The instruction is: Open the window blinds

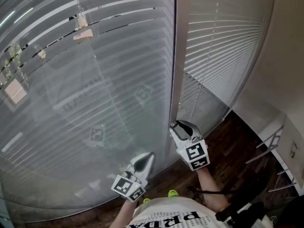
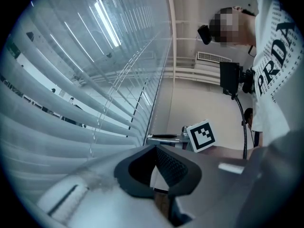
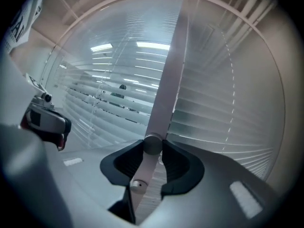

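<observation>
At the frame post (image 3: 167, 87), the right gripper (image 3: 152, 149) pinches the small round knob (image 3: 152, 143); a shallow grip could slip while twisting.

Head camera sits up high, looking steeply down the blinds (image 1: 95, 80) to the dark floor (image 1: 237, 141), with the left gripper (image 1: 151, 155) and the right gripper (image 1: 178, 124) low in mid-frame. The left gripper view rides close behind its own jaws and faces along the blinds, catching the other gripper's marker cube (image 2: 200, 134) just right of centre and the person's shirt (image 2: 278, 56) at the right edge. The right gripper view, just as close, faces the blinds square on. A rod (image 3: 152, 145) sits between its jaws, a post (image 3: 171, 70) runs up the middle, and the left gripper is at the left edge. All three views share the blinds.
</observation>
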### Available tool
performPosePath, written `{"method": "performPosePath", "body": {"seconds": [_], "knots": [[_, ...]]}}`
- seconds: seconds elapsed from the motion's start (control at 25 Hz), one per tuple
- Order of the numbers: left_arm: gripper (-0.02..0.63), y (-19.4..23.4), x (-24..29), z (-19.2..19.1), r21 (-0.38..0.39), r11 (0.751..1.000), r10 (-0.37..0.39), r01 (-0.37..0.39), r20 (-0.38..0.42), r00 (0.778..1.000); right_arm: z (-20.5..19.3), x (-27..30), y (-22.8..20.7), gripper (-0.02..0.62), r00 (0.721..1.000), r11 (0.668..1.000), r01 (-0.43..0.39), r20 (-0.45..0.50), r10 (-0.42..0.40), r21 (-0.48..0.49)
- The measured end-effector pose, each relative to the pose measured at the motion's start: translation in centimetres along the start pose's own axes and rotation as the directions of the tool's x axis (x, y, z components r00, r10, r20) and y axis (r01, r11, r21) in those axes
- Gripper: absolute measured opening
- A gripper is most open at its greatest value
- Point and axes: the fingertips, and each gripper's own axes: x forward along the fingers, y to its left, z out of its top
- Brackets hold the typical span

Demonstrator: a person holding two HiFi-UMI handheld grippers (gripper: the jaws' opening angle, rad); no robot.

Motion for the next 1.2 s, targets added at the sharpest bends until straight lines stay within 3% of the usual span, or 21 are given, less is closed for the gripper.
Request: {"method": "performPosePath", "body": {"seconds": [0.2,0.36,0.6,0.76,1.0,1.2], "knots": [[-0.008,-0.14,0.04,-0.09,-0.002,1.000,-0.004,0.004,-0.002,1.000,-0.20,0.07,-0.30,0.129,0.999,0.986,-0.027,0.026,0.023,0.166],[-0.008,-0.20,-0.02,-0.19,-0.002,1.000,-0.006,0.006,-0.003,1.000,-0.13,0.04,-0.39,0.129,0.999,0.970,-0.035,0.039,0.026,0.240],[-0.008,-0.41,-0.36,-0.26,-0.002,1.000,-0.007,0.007,-0.004,1.000,-0.14,-0.11,-0.32,0.129,0.996,0.916,-0.071,0.073,0.046,0.396],[-0.008,-0.40,-0.25,-0.21,-0.006,1.000,-0.008,0.008,-0.002,1.000,-0.10,-0.02,-0.51,0.129,0.992,0.849,-0.108,0.107,0.061,0.517],[-0.008,-0.40,-0.27,-0.19,-0.004,1.000,-0.007,0.007,-0.002,1.000,-0.09,0.03,-0.65,0.130,0.990,0.821,-0.118,0.129,0.055,0.558],[-0.008,-0.39,-0.41,-0.21,-0.004,1.000,-0.004,0.004,-0.005,1.000,-0.05,0.03,-0.68,0.130,0.990,0.824,-0.113,0.137,0.043,0.556]]}}
